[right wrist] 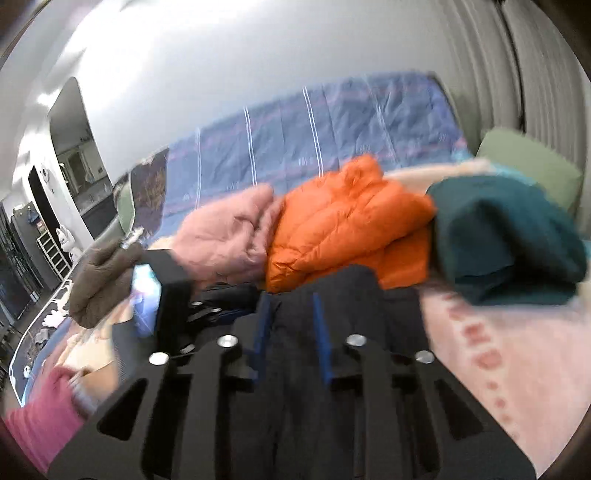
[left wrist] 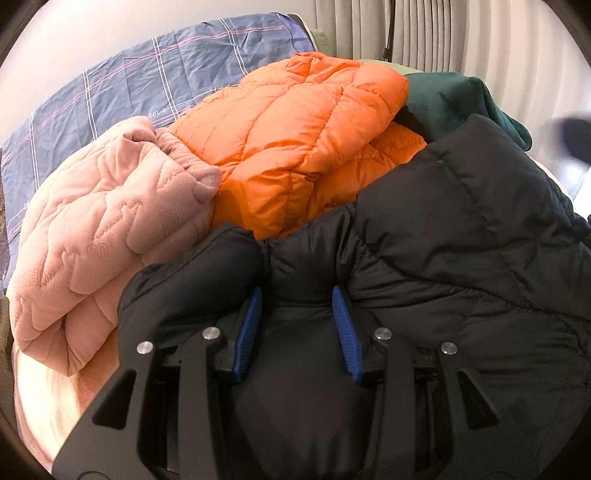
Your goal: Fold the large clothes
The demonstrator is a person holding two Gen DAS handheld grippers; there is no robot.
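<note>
We take the black jacket [left wrist: 461, 236] as our landmark. It lies in front of both cameras, on top of the bed, and fills the near part of both views.

Our left gripper [left wrist: 300, 295] has a thick roll of the black jacket between its blue pads [left wrist: 251, 325]. The pads stand apart, but the puffy cloth fills the whole gap and bulges around them, so the gripper is pinching the jacket.

Our right gripper [right wrist: 290, 306] also sits in the black jacket [right wrist: 343, 288]. Its blue pads [right wrist: 320, 332] are closer together, with a fold of dark cloth between them. This view is blurred, but the cloth seems to be held there.

Behind the black jacket lies the orange jacket [left wrist: 295, 147], folded and touching it. To the left of the orange jacket, and also touching the black one, lies the pink fleece [left wrist: 99, 229], folded too. Behind the black jacket on the right side is a green garment [left wrist: 458, 99], partly hidden by it. In the right view the green garment [right wrist: 506, 243] is a rounded bundle just beside the orange jacket [right wrist: 347, 221].

Farther behind all clothes is a blue sheet [left wrist: 129, 85] with thin pale lines. Behind the green garment hangs a pale curtain [left wrist: 443, 33]. A pink blanket [right wrist: 509, 369] lies to the right of the black jacket.
</note>
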